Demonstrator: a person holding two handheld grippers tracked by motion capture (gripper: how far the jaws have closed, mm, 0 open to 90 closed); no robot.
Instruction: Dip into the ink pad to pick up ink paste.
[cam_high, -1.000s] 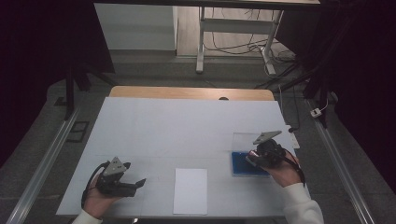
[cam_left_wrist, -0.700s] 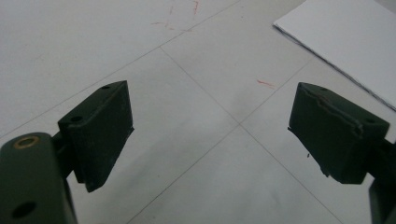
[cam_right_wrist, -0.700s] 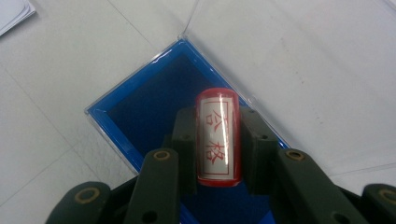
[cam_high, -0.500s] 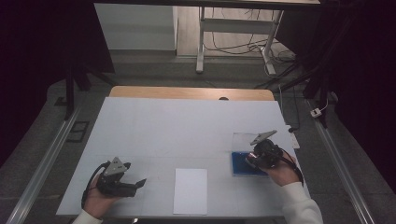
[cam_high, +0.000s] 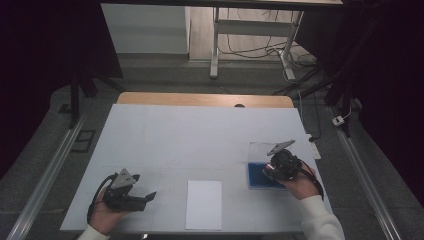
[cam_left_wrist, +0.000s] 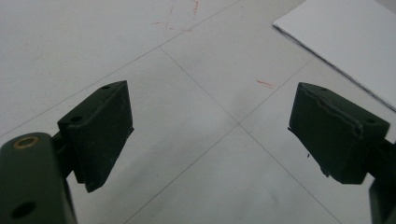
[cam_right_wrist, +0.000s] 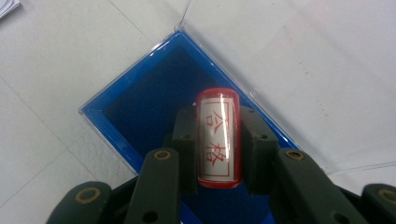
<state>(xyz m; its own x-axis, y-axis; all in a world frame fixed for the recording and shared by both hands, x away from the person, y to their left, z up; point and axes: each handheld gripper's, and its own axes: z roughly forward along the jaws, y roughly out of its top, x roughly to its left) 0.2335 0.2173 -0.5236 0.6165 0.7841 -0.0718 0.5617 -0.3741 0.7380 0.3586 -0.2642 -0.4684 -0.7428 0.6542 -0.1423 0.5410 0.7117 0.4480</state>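
Note:
A red cylindrical stamp (cam_right_wrist: 217, 135) with a white label bearing red characters sits between the fingers (cam_right_wrist: 187, 140) of my right gripper (cam_right_wrist: 217, 128), which is shut on it. It hangs over a blue ink pad (cam_right_wrist: 154, 93) in a clear case. In the high view the right gripper (cam_high: 273, 170) is above the blue pad (cam_high: 257, 177) at the table's right. My left gripper (cam_high: 147, 196) rests at the near left, open. Its pads (cam_left_wrist: 100, 126) stand wide apart over bare table, with nothing between them.
A white sheet of paper (cam_high: 204, 204) lies near the front edge, between the two hands; its corner (cam_left_wrist: 345, 37) shows in the left gripper view. The case's clear lid (cam_high: 260, 150) lies open behind the pad. The white table (cam_high: 200, 135) has faint red marks (cam_left_wrist: 266, 84).

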